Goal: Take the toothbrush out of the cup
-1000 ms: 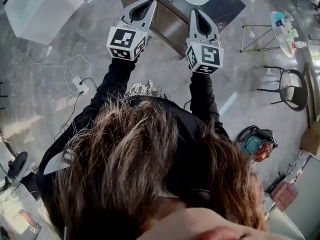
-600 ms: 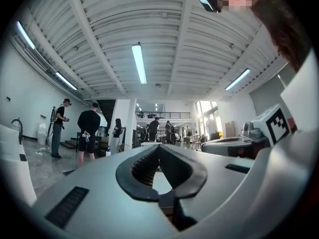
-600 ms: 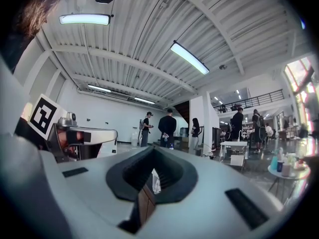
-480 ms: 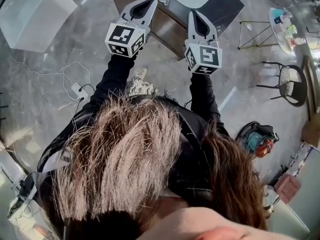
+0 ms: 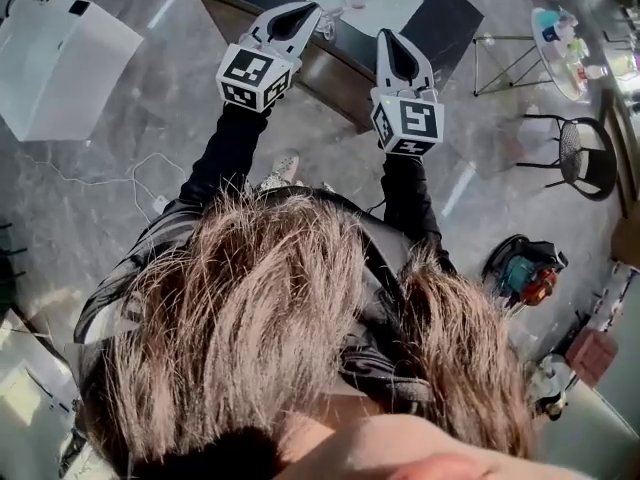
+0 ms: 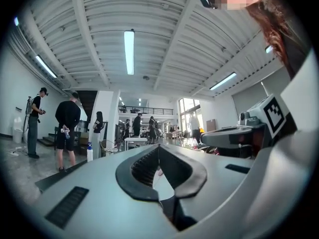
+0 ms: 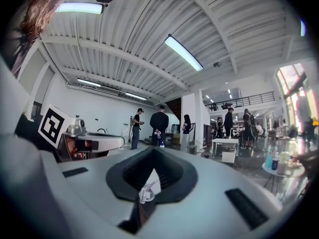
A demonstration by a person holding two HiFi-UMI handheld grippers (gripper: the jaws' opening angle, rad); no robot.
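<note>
flanking the cup's point(image 5: 335, 16) dark table point(image 5: 455, 16): white box point(image 5: 60, 68), side table point(image 5: 545, 53), black chair point(image 5: 585, 160)

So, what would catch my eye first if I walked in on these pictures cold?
Two grey claw-like tools stand out: the left gripper and right gripper, each bearing a black-and-white marker cube, held out side by side with jaws shut. They point at a dark table with a clear cup on it. The person's brown hair fills the lower head view.
</note>
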